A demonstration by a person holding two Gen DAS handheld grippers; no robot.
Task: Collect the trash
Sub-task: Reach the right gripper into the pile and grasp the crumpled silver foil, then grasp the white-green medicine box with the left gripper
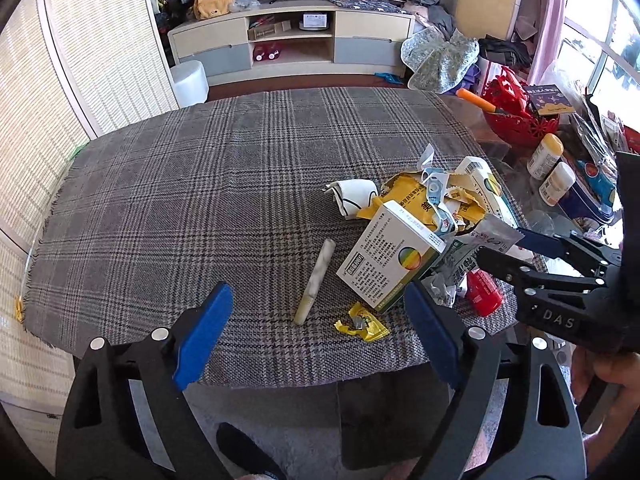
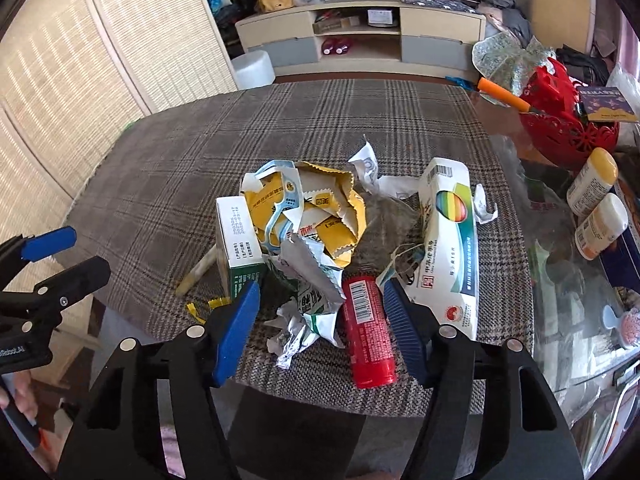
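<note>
A trash pile lies on the plaid cloth [image 1: 180, 200]: a white and green medicine box [image 1: 390, 256], torn yellow packaging [image 2: 320, 216], a crumpled silver wrapper [image 2: 312, 276], a red tube [image 2: 368, 328] and a long white box [image 2: 452, 248]. My left gripper [image 1: 316, 308] hangs open over a white paper roll [image 1: 318, 268] and a small yellow wrapper [image 1: 362, 322], touching neither. My right gripper [image 2: 322, 296] stands open around the silver wrapper and the red tube; its pads [image 2: 240, 316] press on nothing that I can see. Each gripper also shows in the other's view, the right gripper [image 1: 504, 246] and the left gripper [image 2: 84, 252].
To the right, on bare glass, stand a red basket [image 1: 516, 120] with an orange-handled tool and two yellow-capped white bottles [image 2: 592, 184]. The table's near edge runs just under both grippers. A TV cabinet [image 1: 292, 36] and a white stool [image 1: 190, 80] stand beyond the table.
</note>
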